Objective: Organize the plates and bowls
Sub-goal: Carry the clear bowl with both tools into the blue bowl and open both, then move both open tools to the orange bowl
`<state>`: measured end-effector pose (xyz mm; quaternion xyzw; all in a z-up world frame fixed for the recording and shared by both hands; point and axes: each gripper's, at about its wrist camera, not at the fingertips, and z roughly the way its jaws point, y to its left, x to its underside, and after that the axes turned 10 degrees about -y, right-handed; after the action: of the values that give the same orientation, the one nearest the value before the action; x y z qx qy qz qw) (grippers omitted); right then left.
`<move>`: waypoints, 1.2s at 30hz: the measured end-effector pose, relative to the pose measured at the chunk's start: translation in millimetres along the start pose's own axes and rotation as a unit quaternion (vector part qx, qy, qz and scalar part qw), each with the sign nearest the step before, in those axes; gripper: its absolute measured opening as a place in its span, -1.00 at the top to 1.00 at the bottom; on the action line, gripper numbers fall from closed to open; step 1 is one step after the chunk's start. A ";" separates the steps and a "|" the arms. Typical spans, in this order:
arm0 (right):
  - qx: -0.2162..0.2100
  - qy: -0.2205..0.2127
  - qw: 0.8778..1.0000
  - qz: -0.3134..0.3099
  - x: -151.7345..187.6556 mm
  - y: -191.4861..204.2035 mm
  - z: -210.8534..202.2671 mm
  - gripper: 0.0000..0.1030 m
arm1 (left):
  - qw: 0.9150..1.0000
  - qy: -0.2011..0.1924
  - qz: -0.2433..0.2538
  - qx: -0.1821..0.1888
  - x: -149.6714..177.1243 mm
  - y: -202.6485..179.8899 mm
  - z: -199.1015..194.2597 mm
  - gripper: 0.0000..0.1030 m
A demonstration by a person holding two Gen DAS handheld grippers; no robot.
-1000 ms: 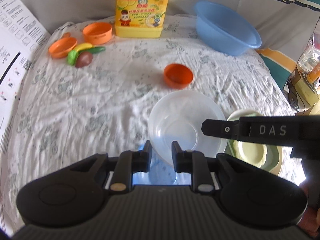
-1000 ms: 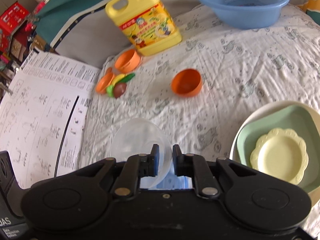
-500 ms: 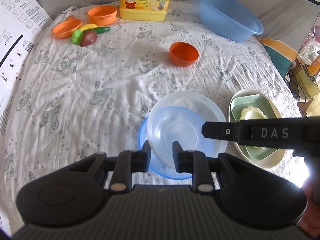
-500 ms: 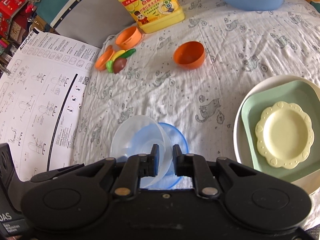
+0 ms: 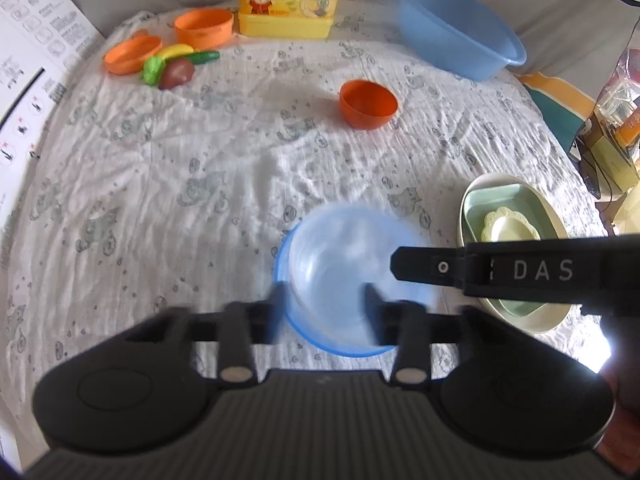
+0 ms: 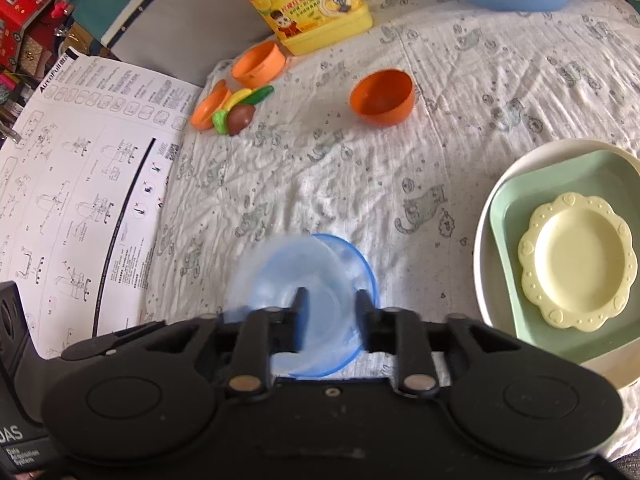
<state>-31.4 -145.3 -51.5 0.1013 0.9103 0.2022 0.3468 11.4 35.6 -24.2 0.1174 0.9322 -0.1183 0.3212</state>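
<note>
The clear bowl (image 5: 340, 264) sat nested in the blue bowl (image 6: 366, 276), at 12 o'clock from both grippers. The left gripper (image 5: 325, 300) and right gripper (image 6: 328, 306) had just been opening, jaws apart with the rim between them, unpinched.

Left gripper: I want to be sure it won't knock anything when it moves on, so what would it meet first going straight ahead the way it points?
Probably the clear bowl on the blue plate, between the left gripper's just-opened jaws; depth is uncertain.
</note>
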 end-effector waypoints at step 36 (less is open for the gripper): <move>0.041 -0.042 0.997 0.049 -34.3 -41.0 9.1 -1.00 | 0.999 -0.038 0.010 -0.031 -37.8 3.7 27.2 -1.00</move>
<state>-1.7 -190.5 -55.4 0.1687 0.8963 0.1767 0.3701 57.0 25.7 -21.9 0.1120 0.9213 -0.0906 0.3612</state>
